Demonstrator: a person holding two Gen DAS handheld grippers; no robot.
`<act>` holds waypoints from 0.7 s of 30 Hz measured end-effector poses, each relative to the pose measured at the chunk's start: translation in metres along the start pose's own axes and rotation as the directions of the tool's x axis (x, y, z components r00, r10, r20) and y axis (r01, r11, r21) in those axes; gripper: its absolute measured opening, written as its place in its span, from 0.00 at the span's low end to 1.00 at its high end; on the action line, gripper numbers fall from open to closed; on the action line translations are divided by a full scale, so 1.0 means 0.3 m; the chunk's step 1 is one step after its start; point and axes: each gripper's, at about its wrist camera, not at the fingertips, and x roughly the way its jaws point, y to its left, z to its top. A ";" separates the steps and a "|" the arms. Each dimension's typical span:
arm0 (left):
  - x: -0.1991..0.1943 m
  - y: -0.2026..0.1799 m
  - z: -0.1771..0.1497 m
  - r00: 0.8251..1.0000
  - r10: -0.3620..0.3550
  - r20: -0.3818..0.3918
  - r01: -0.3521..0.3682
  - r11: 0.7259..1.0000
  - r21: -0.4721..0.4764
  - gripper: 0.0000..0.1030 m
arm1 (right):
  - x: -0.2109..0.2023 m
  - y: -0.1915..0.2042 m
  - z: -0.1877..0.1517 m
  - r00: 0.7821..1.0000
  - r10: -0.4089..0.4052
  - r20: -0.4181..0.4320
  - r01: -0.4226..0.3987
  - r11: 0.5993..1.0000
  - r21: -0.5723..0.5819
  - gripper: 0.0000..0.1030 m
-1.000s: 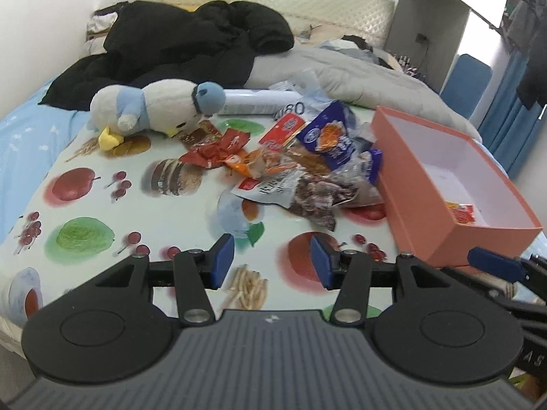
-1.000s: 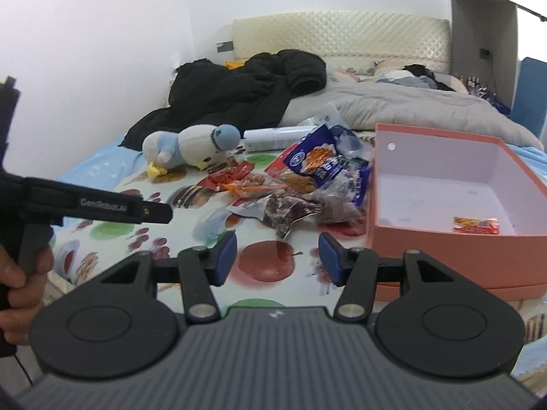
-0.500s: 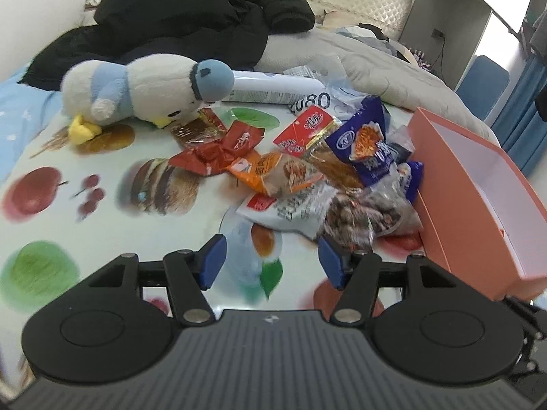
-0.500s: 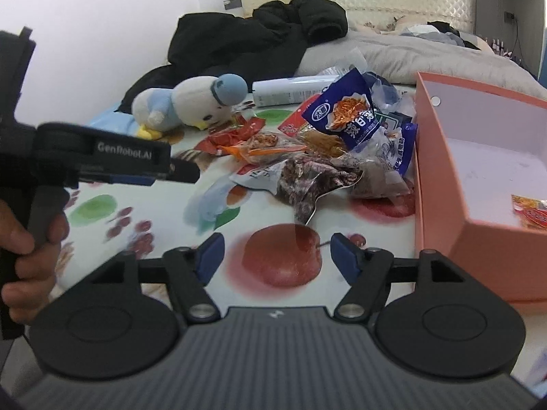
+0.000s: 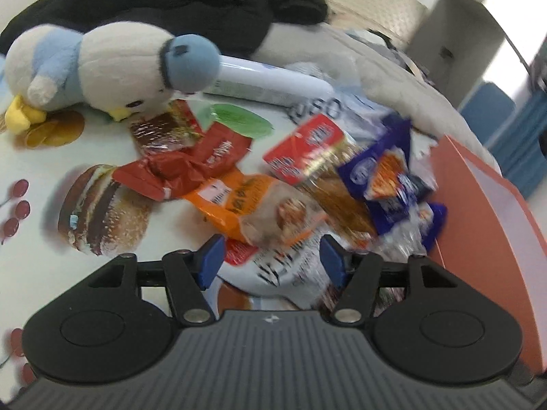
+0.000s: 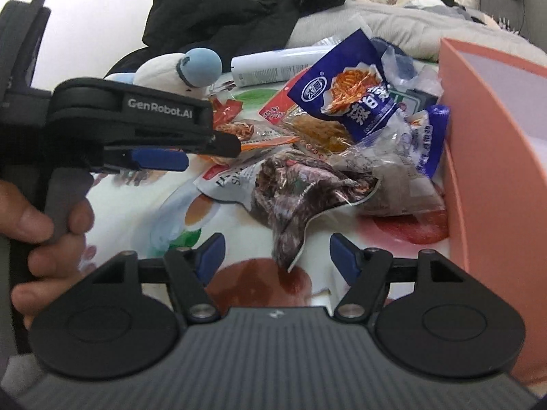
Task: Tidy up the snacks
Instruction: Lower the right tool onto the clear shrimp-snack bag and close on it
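Your orange rectangular cardboard box [image 6: 492,157] stands at the right edge of the food-print sheet [image 5: 44,157], with the heap of crinkled snack packets just beside its left wall. Your left gripper [image 5: 270,256] has just been opening; its jaws stand apart over the orange-and-clear packet [image 5: 253,205], nothing gripped. Your right gripper [image 6: 278,256] is released too, with the tip of the dark brown foil packet [image 6: 294,201] between its blue pads, untouched.

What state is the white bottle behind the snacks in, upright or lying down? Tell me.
Lying down. The white bottle rests on its side on the printed cloth, lengthwise behind the snack pile, beside the plush toy.
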 end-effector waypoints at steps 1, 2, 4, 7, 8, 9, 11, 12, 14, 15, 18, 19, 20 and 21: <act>0.006 0.013 0.006 1.000 -0.008 0.000 0.008 1.000 -0.026 0.67 | 0.013 0.000 0.003 1.000 0.002 -0.002 -0.002 1.000 0.001 0.67; 0.016 0.026 0.011 1.000 -0.022 -0.003 0.022 0.998 -0.059 0.68 | 0.027 0.000 0.008 1.000 0.005 -0.002 -0.005 1.000 0.001 0.67; 0.034 0.041 0.014 0.999 -0.036 -0.015 0.035 0.994 -0.099 0.68 | 0.050 0.002 0.014 1.000 0.006 -0.001 -0.006 1.000 -0.001 0.66; 0.062 0.061 0.016 0.999 -0.033 -0.022 0.029 0.986 -0.162 0.67 | 0.081 0.001 0.020 1.000 -0.015 -0.014 0.015 1.000 -0.001 0.59; 0.069 0.072 0.017 0.999 -0.042 -0.020 0.037 0.981 -0.193 0.67 | 0.086 -0.002 0.020 1.000 -0.020 -0.017 0.020 1.000 0.006 0.56; 0.075 0.084 0.018 0.998 -0.052 -0.020 0.046 0.974 -0.222 0.67 | 0.091 -0.005 0.021 1.000 -0.023 -0.020 0.023 1.000 0.011 0.51; 0.090 0.107 0.021 0.997 -0.075 -0.023 0.066 0.956 -0.286 0.67 | 0.093 -0.011 0.022 0.999 -0.033 -0.026 0.033 0.999 0.008 0.42; 0.094 0.115 0.021 0.996 -0.088 -0.019 0.078 0.949 -0.305 0.67 | 0.090 -0.012 0.023 0.999 -0.034 -0.026 0.034 0.999 0.003 0.35; 0.100 0.119 0.023 0.996 -0.089 -0.006 0.082 0.942 -0.325 0.67 | 0.087 -0.015 0.024 0.999 -0.032 -0.025 0.031 0.999 -0.004 0.27; 0.102 0.121 0.025 0.996 -0.085 0.002 0.081 0.940 -0.333 0.67 | 0.086 -0.016 0.022 0.999 -0.033 -0.028 0.033 0.999 -0.009 0.24; 0.114 0.134 0.028 0.996 -0.091 0.005 0.086 0.924 -0.372 0.67 | 0.073 -0.014 0.018 0.999 -0.021 -0.031 0.021 1.000 -0.016 0.19; 0.118 0.137 0.031 0.995 -0.098 0.003 0.092 0.920 -0.382 0.66 | 0.067 -0.011 0.016 0.999 -0.019 -0.027 0.019 1.000 -0.022 0.18; 0.119 0.136 0.034 0.995 -0.097 0.005 0.092 0.919 -0.383 0.65 | 0.064 -0.009 0.015 1.000 -0.017 -0.024 0.017 1.000 -0.026 0.17; 0.119 0.132 0.037 0.996 -0.090 0.009 0.087 0.922 -0.377 0.61 | 0.059 -0.007 0.013 1.000 -0.017 -0.022 0.016 1.000 -0.027 0.17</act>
